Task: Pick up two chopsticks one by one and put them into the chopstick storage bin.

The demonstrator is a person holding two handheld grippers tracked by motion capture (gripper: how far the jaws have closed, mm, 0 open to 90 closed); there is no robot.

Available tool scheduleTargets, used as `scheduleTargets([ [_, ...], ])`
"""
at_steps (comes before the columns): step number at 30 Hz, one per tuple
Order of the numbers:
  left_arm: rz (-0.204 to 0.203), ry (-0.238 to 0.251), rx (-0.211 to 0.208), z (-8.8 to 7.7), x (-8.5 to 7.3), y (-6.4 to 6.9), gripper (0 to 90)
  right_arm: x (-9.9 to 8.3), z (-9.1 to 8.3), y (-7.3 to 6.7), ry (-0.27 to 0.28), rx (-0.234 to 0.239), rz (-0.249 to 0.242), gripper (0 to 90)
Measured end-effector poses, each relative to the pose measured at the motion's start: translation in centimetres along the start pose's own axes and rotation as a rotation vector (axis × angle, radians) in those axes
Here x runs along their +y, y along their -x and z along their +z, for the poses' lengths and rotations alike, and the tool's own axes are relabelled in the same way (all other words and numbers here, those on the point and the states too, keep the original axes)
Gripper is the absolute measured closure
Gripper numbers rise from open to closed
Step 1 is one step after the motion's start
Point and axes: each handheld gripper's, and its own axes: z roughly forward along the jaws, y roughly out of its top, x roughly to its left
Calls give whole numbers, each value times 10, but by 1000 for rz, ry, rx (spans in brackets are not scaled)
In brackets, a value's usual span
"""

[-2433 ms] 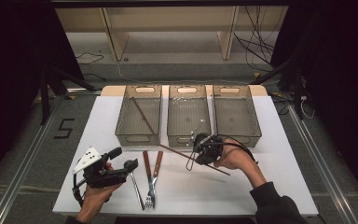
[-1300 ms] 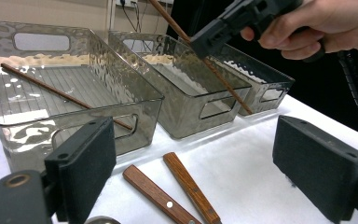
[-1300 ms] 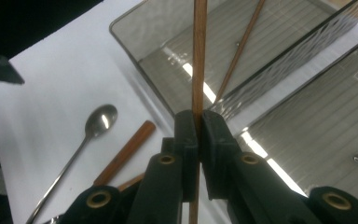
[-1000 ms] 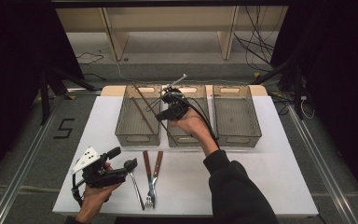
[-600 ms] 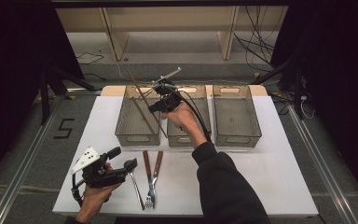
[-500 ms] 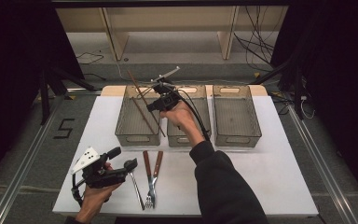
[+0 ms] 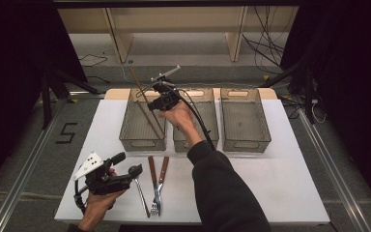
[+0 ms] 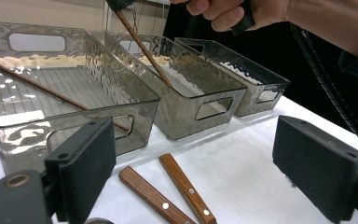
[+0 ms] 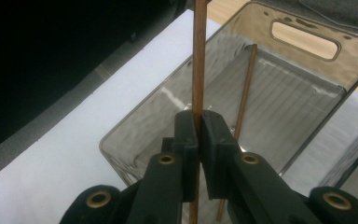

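My right gripper [image 7: 156,102] [image 9: 199,119] is shut on a thin brown chopstick [image 7: 140,87] [image 9: 198,56] [image 8: 142,46]. It holds the stick tilted above the left clear bin [image 7: 125,131] [image 9: 121,140], with the lower end reaching toward the bin. A second chopstick [image 8: 42,91] [image 9: 244,88] lies on that bin's floor. Near the table's front left, my left gripper [image 7: 128,166] [image 8: 198,140] is open, with nothing between its black pads [image 8: 86,168].
Two more clear bins, middle [image 7: 213,140] and right [image 7: 247,143], stand beside the left one. A wooden-handled fork [image 7: 162,179], a wooden-handled knife [image 7: 151,170] and a metal utensil [image 7: 141,195] lie at the front by my left gripper.
My right gripper rose with the chopstick from the table's front and moved left, from over the middle bin to over the left bin. The left gripper stayed put.
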Motion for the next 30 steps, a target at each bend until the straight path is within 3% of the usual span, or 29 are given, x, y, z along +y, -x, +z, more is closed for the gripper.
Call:
scheduleTargets([
  [17,-1,2,-3,-1,0,0,130,2,16,2,9,-20,29,858],
  [30,-1,3,-6,-1,0,0,130,-3,31,2,-15,-39,34,858],
])
